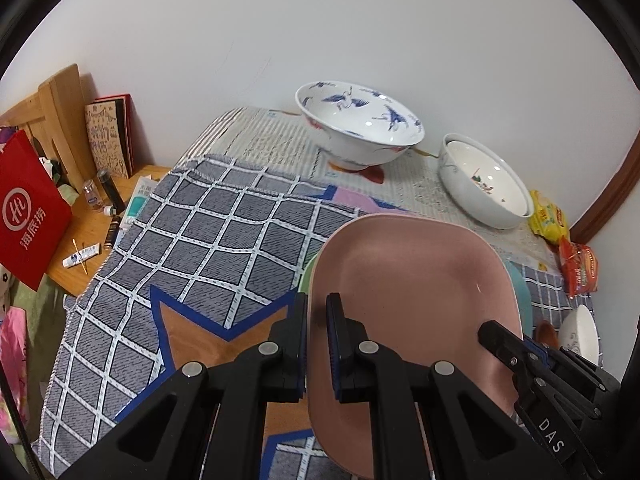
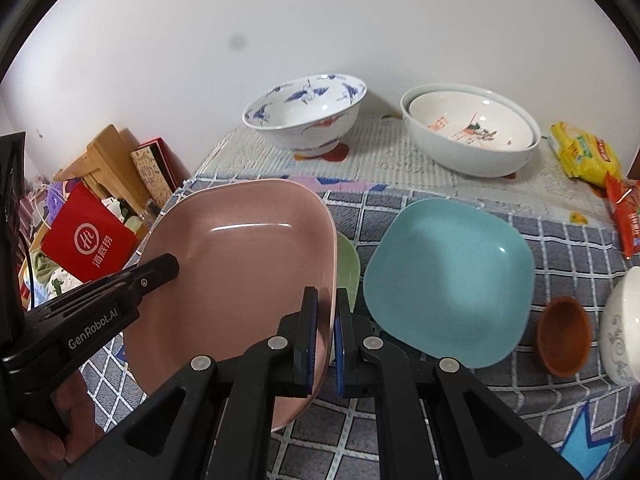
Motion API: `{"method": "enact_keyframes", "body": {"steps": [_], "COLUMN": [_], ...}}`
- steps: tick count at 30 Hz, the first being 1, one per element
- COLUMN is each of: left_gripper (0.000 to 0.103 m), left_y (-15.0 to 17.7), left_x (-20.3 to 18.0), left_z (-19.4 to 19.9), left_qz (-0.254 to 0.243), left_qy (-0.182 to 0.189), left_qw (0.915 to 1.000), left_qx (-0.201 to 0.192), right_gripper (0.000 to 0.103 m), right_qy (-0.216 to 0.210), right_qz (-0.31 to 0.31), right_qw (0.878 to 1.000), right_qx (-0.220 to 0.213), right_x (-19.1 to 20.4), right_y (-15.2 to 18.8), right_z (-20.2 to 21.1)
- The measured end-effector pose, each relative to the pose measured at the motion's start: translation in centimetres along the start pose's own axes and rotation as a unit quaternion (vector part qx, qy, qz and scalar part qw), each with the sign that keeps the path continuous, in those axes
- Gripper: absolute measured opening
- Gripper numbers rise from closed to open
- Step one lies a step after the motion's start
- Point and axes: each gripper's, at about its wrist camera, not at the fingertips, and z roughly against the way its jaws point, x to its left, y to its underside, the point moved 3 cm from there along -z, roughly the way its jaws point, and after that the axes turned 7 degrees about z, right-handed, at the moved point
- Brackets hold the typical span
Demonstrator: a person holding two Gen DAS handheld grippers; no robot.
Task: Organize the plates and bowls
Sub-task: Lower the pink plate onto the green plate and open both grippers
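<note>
Both grippers are shut on the rim of a pink square plate (image 1: 412, 296), held tilted above the checked cloth. My left gripper (image 1: 317, 316) grips its left edge; it also shows in the right wrist view (image 2: 160, 270). My right gripper (image 2: 326, 312) grips the plate's (image 2: 240, 272) right edge; it also shows in the left wrist view (image 1: 496, 336). A green plate (image 2: 347, 270) lies partly hidden under the pink one. A teal plate (image 2: 448, 280) lies to the right. A blue-crane bowl (image 2: 306, 112) and nested white bowls (image 2: 468, 136) stand at the back.
A small brown bowl (image 2: 564, 334) and a white patterned bowl (image 2: 624, 328) sit at the right. Snack packets (image 2: 584, 156) lie at the back right. A red bag (image 1: 28, 208), a book (image 1: 110, 136) and small bottles (image 1: 94, 196) crowd the wooden desk on the left.
</note>
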Motion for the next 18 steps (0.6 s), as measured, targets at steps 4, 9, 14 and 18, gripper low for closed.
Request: {"method": "enact_keyframes", "body": {"steps": [4,9,14,18], "left_gripper": [0.009,0.009,0.009,0.009], "left_y": [-0.1,-0.2,-0.3,-0.4], "left_x": [0.4,0.5,0.3,0.2], "left_z": [-1.5,-2.8,-3.8,-4.5], "left_qz": [0.000,-0.006,-0.012,-0.012], "left_qy": [-0.007,-0.015,-0.018,-0.015], "left_qw": [0.9999,0.9998,0.9997,0.9997], "left_qx": [0.009,0.014,0.014,0.015], "right_gripper": [0.007,0.007,0.008,0.008], "right_qy": [-0.002,-0.006,-0.007,0.002], "right_qz": [0.005,0.004,0.005,0.018], "right_qw": [1.000,1.000,1.000,1.000], "right_qx": [0.007,0.013,0.019,0.020], "right_x": [0.1,0.0,-0.3,-0.3], "right_y": [0.0,0.0,0.1,0.2], "right_z": [-1.5,-3.1,-4.2,-4.5]}}
